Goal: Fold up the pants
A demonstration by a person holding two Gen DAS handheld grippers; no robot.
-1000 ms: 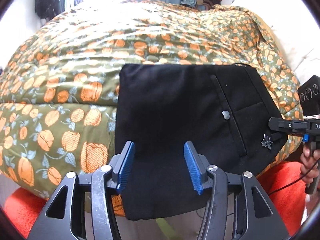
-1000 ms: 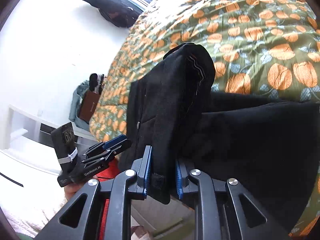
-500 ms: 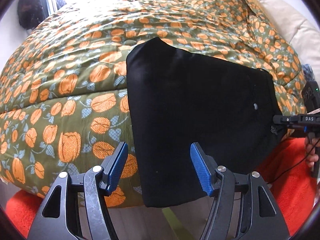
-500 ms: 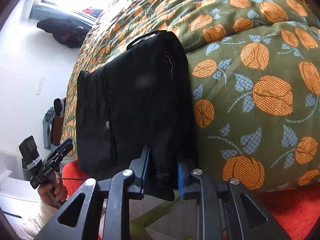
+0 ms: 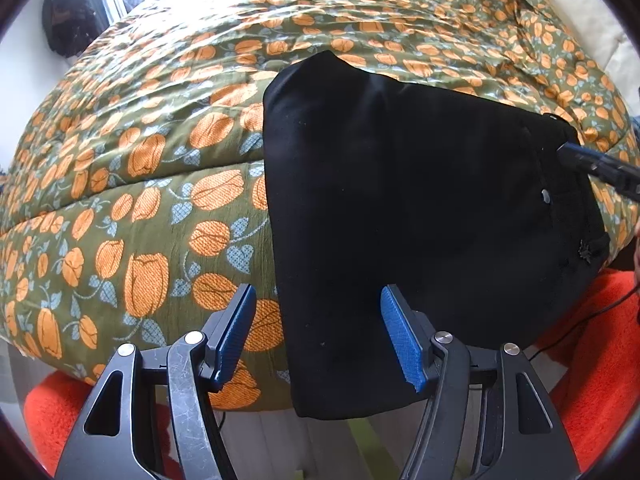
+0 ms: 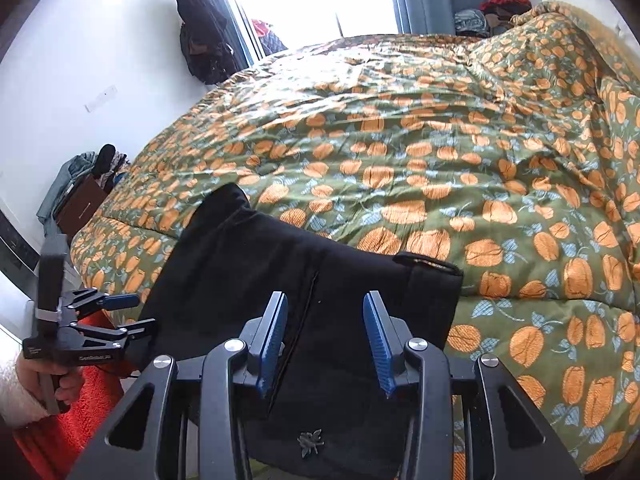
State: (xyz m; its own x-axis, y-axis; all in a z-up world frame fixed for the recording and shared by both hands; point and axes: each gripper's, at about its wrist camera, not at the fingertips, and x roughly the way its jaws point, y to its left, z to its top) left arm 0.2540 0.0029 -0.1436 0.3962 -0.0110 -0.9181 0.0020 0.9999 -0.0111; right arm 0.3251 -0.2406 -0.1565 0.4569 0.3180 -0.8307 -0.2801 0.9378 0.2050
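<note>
The black pants [image 5: 420, 208] lie folded into a compact bundle at the near edge of the bed, hanging a little over it. They also show in the right wrist view [image 6: 312, 280], with a back pocket slit and a small leaf-shaped emblem [image 6: 310, 442]. My left gripper [image 5: 318, 336] is open and empty, just in front of the bundle's left end. My right gripper [image 6: 326, 340] is open and empty above the bundle's waistband end. The right gripper's tips [image 5: 596, 168] reach in from the right in the left wrist view. The left gripper [image 6: 120, 312] shows open at the left in the right wrist view.
The bed carries a green quilt with orange tulips [image 6: 440, 152]. An orange rug [image 5: 592, 360] lies on the floor below the bed's edge. A dark coat [image 6: 204, 48] hangs by the bright window, and clothes are piled at the far wall [image 6: 488, 12].
My right gripper has let go of the pants and opened. The lifted fold now lies flat on the bundle. The left gripper has stayed open and drawn back slightly.
</note>
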